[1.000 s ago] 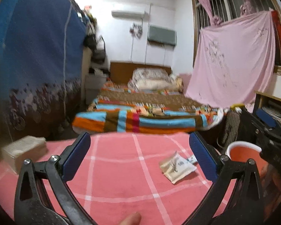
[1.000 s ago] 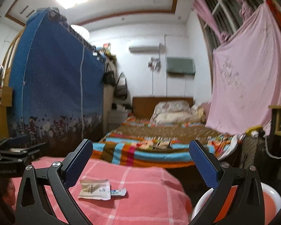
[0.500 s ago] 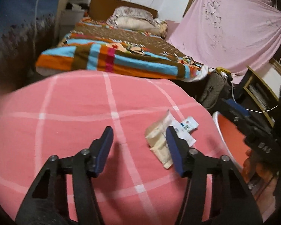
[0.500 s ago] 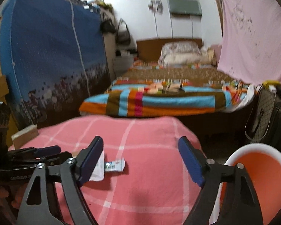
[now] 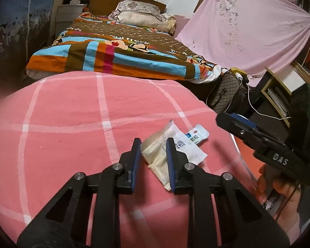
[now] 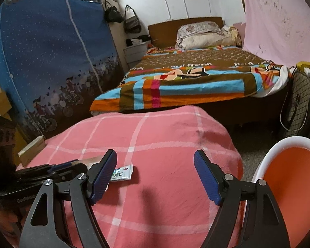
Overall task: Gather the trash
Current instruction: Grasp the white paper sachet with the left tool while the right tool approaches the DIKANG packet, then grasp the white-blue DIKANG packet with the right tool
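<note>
A crumpled cream wrapper [image 5: 157, 153] lies on the pink checked cloth [image 5: 72, 124], overlapping a white packet [image 5: 188, 148] and a small blue-and-white sachet [image 5: 198, 135]. My left gripper [image 5: 153, 155] has its jaws narrowed around the cream wrapper, with a gap still showing on both sides. My right gripper [image 6: 155, 175] is open and empty above the cloth, right of the trash. In the right wrist view the sachet [image 6: 122, 172] shows beside my left fingertip [image 6: 103, 173]. The left gripper [image 6: 51, 171] partly hides the wrapper there.
An orange bin with a white rim [image 6: 289, 186] stands right of the table. A small wooden block [image 6: 31, 148] sits at the cloth's far left edge. A bed [image 6: 196, 76], a blue wardrobe [image 6: 41, 62] and a checked handbag [image 5: 223, 93] lie beyond.
My left gripper tilted down, moved onto the trash and narrowed its jaws around the cream wrapper. My right gripper dropped lower over the cloth and stayed open.
</note>
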The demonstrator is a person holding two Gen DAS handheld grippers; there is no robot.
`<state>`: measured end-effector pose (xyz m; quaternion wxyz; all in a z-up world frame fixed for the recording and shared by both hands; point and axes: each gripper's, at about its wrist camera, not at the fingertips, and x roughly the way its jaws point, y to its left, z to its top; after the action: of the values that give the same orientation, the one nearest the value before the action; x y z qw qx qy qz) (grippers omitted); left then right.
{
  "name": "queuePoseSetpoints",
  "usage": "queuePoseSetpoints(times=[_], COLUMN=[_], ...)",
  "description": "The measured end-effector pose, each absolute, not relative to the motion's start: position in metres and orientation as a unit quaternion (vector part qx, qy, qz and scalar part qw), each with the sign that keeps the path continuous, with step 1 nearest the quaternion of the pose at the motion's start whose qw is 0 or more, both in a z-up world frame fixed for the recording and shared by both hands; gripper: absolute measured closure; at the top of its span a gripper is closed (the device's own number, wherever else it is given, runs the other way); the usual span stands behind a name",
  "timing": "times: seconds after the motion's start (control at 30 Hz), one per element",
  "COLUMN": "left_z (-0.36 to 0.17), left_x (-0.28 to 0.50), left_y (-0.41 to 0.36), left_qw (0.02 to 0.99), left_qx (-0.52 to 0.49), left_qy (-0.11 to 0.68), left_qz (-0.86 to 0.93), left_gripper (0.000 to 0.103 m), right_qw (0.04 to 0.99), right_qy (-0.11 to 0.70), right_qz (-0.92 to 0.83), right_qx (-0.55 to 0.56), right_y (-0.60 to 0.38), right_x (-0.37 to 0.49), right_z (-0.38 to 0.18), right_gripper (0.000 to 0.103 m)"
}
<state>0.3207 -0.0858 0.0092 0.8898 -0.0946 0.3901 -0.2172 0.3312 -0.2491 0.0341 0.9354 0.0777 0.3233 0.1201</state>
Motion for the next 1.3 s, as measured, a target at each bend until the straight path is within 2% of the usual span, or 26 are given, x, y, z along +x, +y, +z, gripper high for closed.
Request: queuePoseSetpoints(times=[0.27,0.53,0.8,0.93,1.07,1.3], left_z=[0.018,0.002,-0.007,-0.007,-0.006,-0.002], left_x=[0.299,0.285,0.283,0.281,0.277,0.27], left_y=[-0.051,0.007,0.01,0.014,0.016,0.014], left_qw=[0.912,0.907,0.906,0.905,0.905,0.91], left_qx=[-0.128,-0.19,-0.205,-0.209,-0.214,-0.217], left_qy=[0.355,0.371,0.367,0.367,0.363,0.346], left_qz=[-0.159,-0.06,-0.051,-0.053,-0.057,-0.077], left_gripper=[0.097,0.097,0.097,0.097,0.097,0.097], right_qw=[0.927,0.909,0.9,0.902,0.904,0.908], right_qy=[0.344,0.371,0.396,0.393,0.391,0.384], right_qz=[0.137,0.187,0.172,0.161,0.151,0.153], right_qx=[0.063,0.02,-0.052,-0.076,-0.085,-0.068], right_y=[-0.239,-0.203,-0.164,-0.159,-0.159,-0.165], right_x=[0.336,0.339,0.338,0.334,0.33,0.321], right_z=[0.031,0.025,0.01,0.008,0.007,0.007], right_gripper=[0.026,0.026,0.024,0.03,0.041,0.05])
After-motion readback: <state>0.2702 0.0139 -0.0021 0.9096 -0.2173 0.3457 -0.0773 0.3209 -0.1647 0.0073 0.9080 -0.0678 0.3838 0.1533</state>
